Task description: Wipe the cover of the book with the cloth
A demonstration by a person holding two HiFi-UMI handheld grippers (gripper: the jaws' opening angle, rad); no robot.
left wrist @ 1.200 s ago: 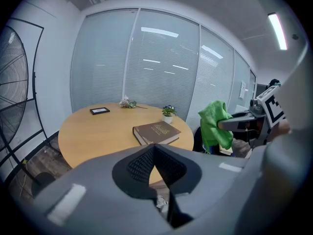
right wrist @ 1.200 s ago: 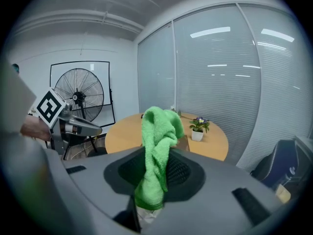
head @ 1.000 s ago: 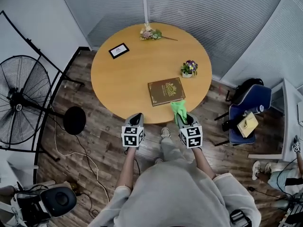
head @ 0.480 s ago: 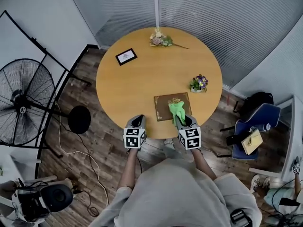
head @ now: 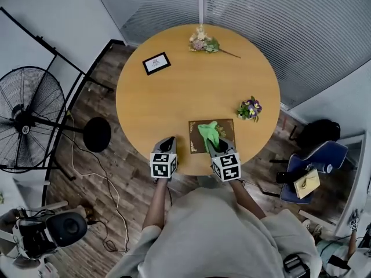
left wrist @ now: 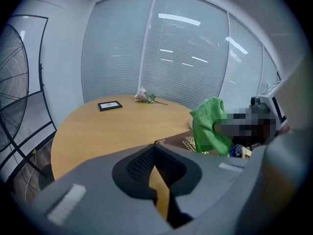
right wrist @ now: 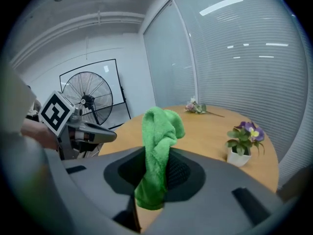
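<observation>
Head view: round table [head: 185, 97] near fan [head: 26, 120]; right hand-held gripper [head: 215, 147] clamps cloth [head: 207, 133], left hand-held gripper [head: 168, 141] closed.

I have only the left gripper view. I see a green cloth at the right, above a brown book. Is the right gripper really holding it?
Observer: Yes. In the right gripper view, the right gripper is shut on the green cloth, which stands up out of its jaws.
Operator: I see only one corner of the book. How does it lie?
Observer: In the head view, the book lies flat and closed by the near edge of the table, straight ahead of the right gripper. The cloth is over its middle.
</observation>
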